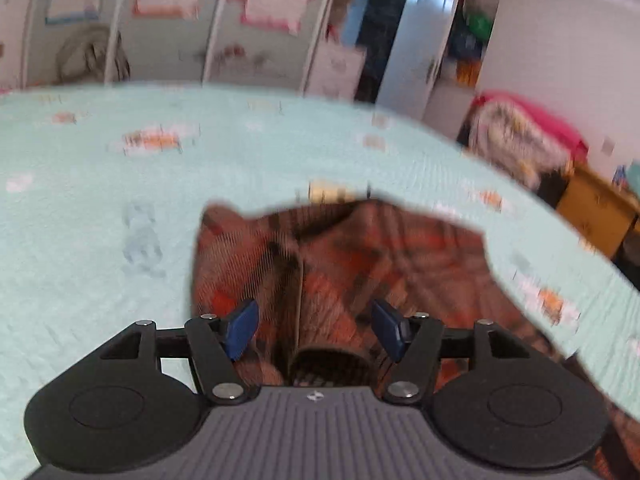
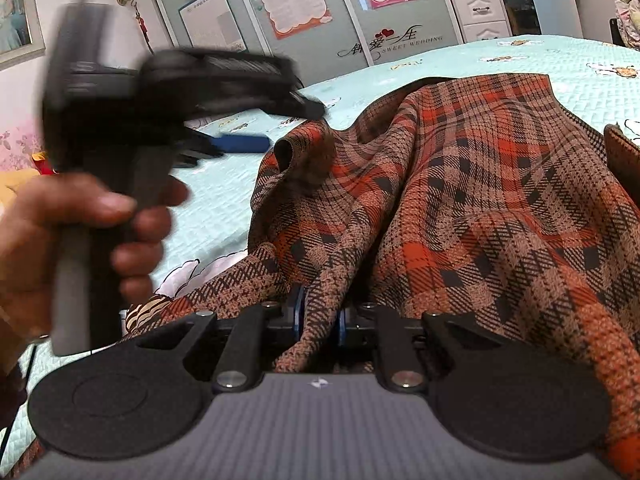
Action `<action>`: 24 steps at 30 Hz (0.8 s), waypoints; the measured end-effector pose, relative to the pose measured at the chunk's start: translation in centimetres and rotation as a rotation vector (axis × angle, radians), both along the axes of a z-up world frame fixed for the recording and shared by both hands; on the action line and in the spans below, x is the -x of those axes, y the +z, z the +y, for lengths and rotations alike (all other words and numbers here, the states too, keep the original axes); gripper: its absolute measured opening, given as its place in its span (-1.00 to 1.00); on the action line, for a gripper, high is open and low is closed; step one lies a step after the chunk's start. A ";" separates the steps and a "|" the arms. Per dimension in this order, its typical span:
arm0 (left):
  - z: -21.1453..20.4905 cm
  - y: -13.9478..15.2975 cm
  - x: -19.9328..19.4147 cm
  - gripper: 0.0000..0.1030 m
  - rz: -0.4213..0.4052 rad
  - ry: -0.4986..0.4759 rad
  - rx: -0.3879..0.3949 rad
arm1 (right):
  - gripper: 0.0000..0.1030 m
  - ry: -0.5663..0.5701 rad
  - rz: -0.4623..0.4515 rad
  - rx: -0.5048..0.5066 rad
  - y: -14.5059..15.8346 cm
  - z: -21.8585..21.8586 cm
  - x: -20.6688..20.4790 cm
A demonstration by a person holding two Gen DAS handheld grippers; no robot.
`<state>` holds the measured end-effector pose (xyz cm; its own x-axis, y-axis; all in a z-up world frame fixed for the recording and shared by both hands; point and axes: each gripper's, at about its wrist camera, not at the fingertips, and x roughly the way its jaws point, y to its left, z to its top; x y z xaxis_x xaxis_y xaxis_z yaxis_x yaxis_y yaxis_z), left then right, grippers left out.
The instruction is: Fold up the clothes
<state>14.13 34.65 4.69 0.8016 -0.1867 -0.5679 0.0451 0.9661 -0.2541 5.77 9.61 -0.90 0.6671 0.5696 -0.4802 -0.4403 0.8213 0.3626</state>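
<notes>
An orange, brown and black plaid garment [image 2: 460, 184] lies bunched on the pale blue bedspread [image 2: 532, 56]. My right gripper [image 2: 319, 320] is shut on a fold of this cloth at its near edge, and the fabric drapes over the fingers. In the left wrist view the same plaid garment [image 1: 360, 256] lies just ahead of my left gripper [image 1: 314, 326], which is open, with a rolled fold of cloth between its blue pads [image 1: 242, 330] but not pinched. The right wrist view shows the left gripper [image 2: 240, 142] blurred, held by a hand [image 2: 80, 232] left of the garment.
The bedspread [image 1: 120, 200] stretches wide to the left and far side. Wardrobe doors [image 2: 304, 8] with posters stand behind the bed. A heap of pink and white bedding [image 1: 524, 136] and a yellow wooden cabinet [image 1: 596, 208] sit off the bed's right side.
</notes>
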 end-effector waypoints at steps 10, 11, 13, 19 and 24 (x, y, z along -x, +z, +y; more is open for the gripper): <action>8.6 6.9 1.8 -0.89 -0.091 0.148 0.112 | 0.26 0.006 0.019 -0.328 0.4 -3.4 -0.3; 9.2 7.3 2.0 -0.88 -0.103 0.168 0.099 | 0.30 0.018 0.001 -0.349 0.7 -3.4 -0.1; 10.4 6.4 3.1 -0.88 -0.105 0.218 0.130 | 0.30 0.046 -0.027 -0.362 1.0 -3.0 0.3; 13.9 3.8 6.3 -0.46 -0.111 0.369 0.224 | 0.30 0.086 0.004 -0.383 0.7 -2.7 -0.4; 16.8 1.6 9.0 0.20 -0.115 0.495 0.303 | 0.30 0.065 0.072 -0.447 0.0 -3.9 -1.7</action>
<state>5.13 51.44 6.29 0.8880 0.0853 -0.4518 -0.3492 0.7643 -0.5422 7.46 5.73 -0.92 0.5967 0.7713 -0.2217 -0.4464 0.5486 0.7070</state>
